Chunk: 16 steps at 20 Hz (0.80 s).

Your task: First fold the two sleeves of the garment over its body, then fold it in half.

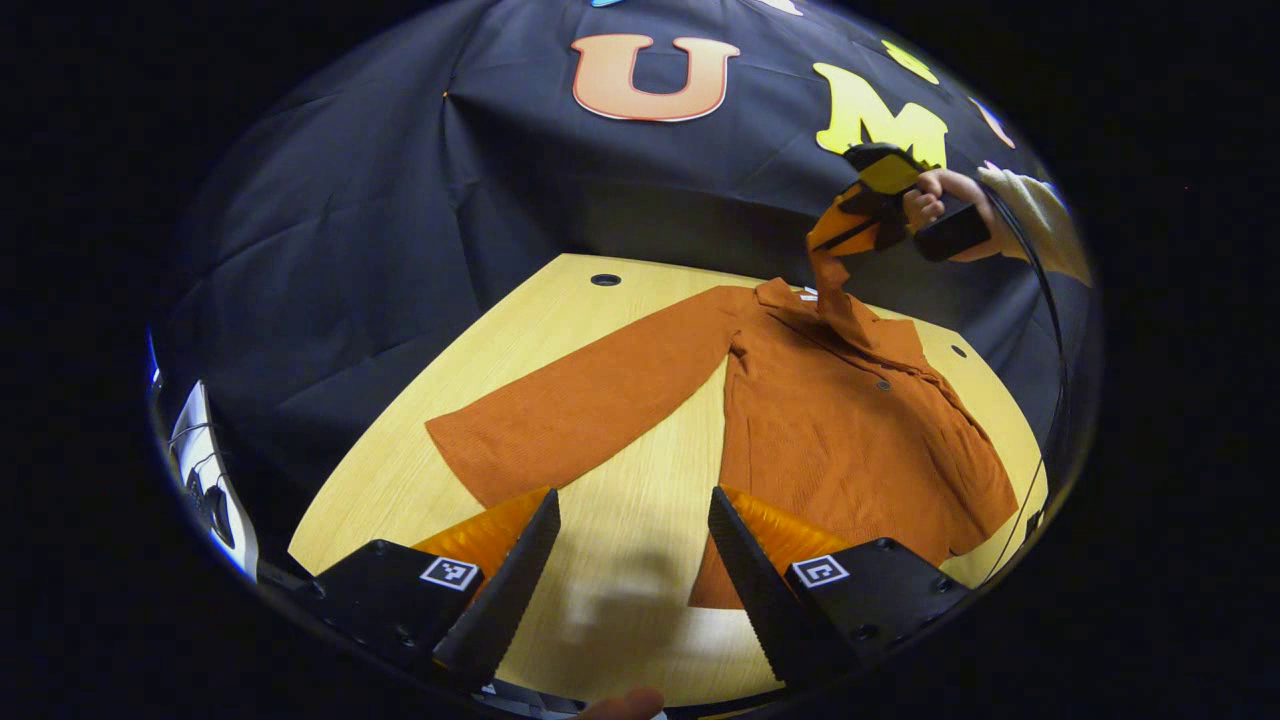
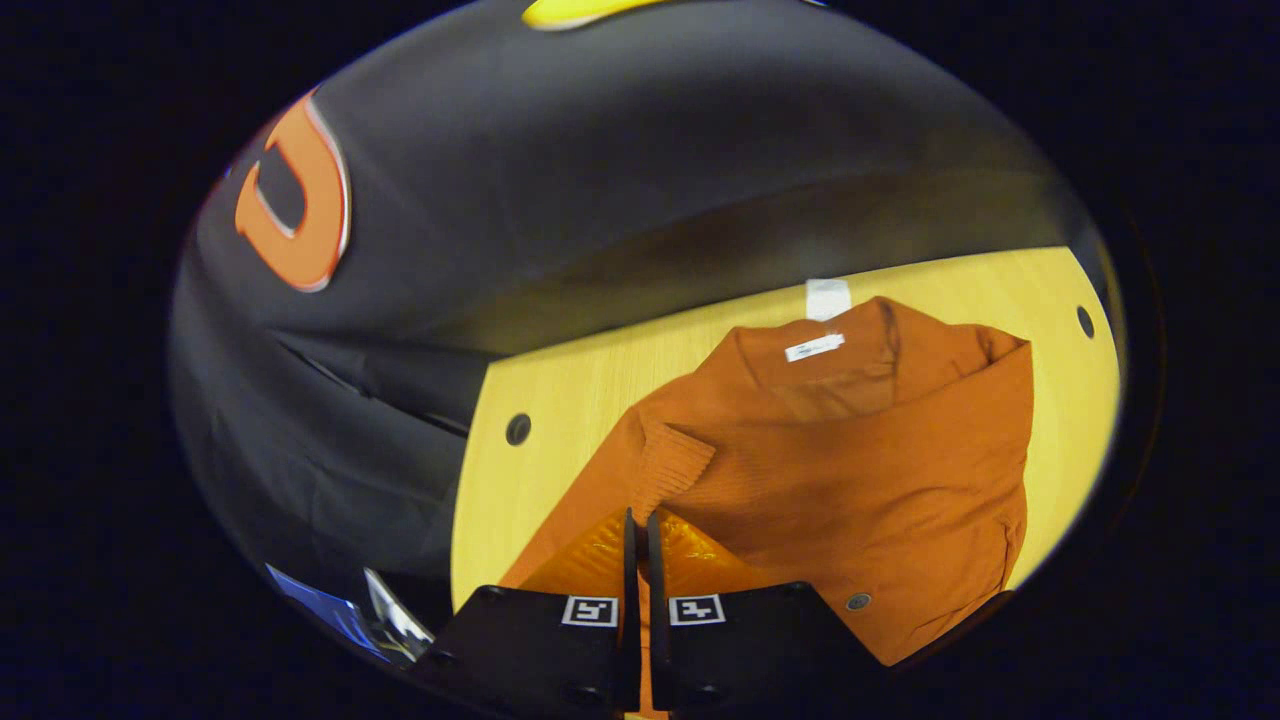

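Left gripper [image 1: 632, 560]: nearest the lens, fingers spread wide, nothing between them, hanging above the table's near edge just short of the shirt's hem.
Table [image 1: 560, 330]: pale wood, holes near the far edge.
Shirt [image 1: 850, 440]: rust-orange, laid flat with buttons up and collar at the far side; one sleeve [image 1: 580, 410] stretched out flat to the side.
Right gripper [image 2: 637, 540]: fingers pressed together, pinching the cuff [image 2: 672, 462] of the other sleeve, lifted above the collar.
Hand [image 1: 940, 205]: grips that tool's handle.
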{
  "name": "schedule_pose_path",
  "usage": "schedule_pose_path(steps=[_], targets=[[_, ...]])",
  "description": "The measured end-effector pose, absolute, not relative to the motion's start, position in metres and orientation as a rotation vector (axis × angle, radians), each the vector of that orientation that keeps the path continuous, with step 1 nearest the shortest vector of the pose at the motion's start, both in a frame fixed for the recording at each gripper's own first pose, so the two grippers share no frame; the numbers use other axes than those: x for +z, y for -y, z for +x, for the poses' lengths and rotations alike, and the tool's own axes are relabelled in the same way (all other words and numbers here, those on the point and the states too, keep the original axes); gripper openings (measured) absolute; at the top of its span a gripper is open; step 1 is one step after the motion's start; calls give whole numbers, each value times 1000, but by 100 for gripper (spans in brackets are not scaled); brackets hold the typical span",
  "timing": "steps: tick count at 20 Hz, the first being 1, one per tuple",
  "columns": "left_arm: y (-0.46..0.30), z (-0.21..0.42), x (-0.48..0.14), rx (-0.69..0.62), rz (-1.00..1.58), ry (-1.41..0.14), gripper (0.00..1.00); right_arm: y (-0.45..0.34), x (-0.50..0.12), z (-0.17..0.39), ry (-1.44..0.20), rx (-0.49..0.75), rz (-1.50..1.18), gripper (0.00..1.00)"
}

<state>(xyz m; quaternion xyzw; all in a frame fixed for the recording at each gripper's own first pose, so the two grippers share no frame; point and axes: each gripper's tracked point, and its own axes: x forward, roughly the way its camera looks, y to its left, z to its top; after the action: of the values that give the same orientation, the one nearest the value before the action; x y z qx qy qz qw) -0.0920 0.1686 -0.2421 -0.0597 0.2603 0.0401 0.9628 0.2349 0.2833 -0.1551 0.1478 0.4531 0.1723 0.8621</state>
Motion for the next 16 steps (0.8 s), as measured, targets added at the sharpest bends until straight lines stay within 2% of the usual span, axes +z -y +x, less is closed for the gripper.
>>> schedule_pose_path(steps=[2, 5, 7, 8, 9, 10, 11, 13, 14, 15, 16], targets=[[-178, -97, -241, 99, -119, -525, 97, -305, -180, 236, -979, 369, 256, 5], [-191, -105, -247, 142, -125, -536, 97, -317, -204, 242, -994, 318, 211, 6], [-199, -114, -256, 180, -142, -557, 97, -330, -213, 236, -1032, 356, 275, 5], [-203, -120, -262, 204, -150, -573, 97, -324, -212, 235, -1043, 356, 280, 16], [-205, -123, -265, 217, -155, -583, 98, -324, -217, 235, -1047, 355, 284, 16], [-206, -124, -266, 230, -156, -588, 97, -325, -214, 233, -1051, 374, 298, 21], [-209, -125, -269, 244, -158, -597, 98, -324, -213, 228, -1061, 388, 289, 31], [-219, -124, -272, 285, -199, -619, 97, -309, -197, 221, -1045, 393, 240, 60], [-223, -120, -272, 301, -225, -627, 100, -304, -194, 218, -1023, 408, 236, 64], [-228, -116, -273, 320, -247, -637, 96, -292, -185, 212, -1002, 412, 224, 78], [-235, -111, -274, 342, -263, -644, 96, -274, -183, 208, -986, 387, 178, 78]])
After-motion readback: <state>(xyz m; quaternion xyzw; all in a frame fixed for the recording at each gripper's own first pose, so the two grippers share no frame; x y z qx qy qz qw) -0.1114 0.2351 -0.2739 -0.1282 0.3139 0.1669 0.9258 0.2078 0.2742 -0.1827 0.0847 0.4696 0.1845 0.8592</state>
